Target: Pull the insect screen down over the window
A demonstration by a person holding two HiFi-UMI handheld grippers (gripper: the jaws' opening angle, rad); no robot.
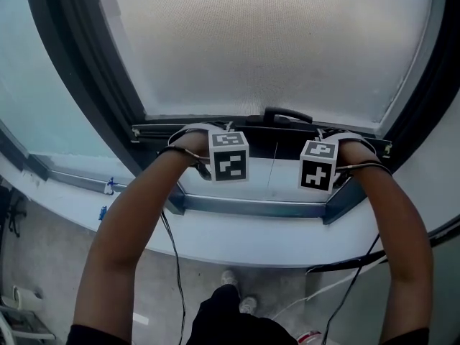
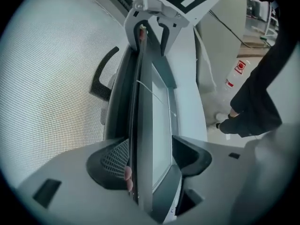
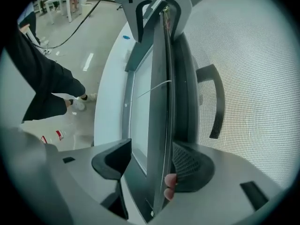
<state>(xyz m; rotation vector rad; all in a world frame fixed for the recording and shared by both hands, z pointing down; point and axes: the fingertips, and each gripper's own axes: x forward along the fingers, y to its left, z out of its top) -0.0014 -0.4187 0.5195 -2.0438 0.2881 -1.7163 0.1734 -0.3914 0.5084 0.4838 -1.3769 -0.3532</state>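
The grey mesh insect screen [image 1: 273, 42] covers most of the window. Its dark bottom bar [image 1: 266, 129] carries a black handle [image 1: 287, 115] at mid-width. My left gripper [image 1: 208, 141] is at the bar left of the handle and my right gripper [image 1: 336, 146] is right of it. In the left gripper view the left gripper [image 2: 150, 161] straddles the bar [image 2: 138, 102], its mesh-side pad [image 2: 112, 163] against the bar. The right gripper [image 3: 150, 165] straddles the bar [image 3: 165, 102] the same way, its mesh-side pad [image 3: 190, 170] touching. Both stand wide, the other pad apart from the bar.
Below the bar a strip of glass shows above the grey lower window frame [image 1: 251, 205] and the white sill [image 1: 237, 239]. Cables [image 1: 172, 264] hang toward the floor by the person's shoes [image 1: 230, 279]. A bottle with a red label [image 2: 233, 74] stands on the floor.
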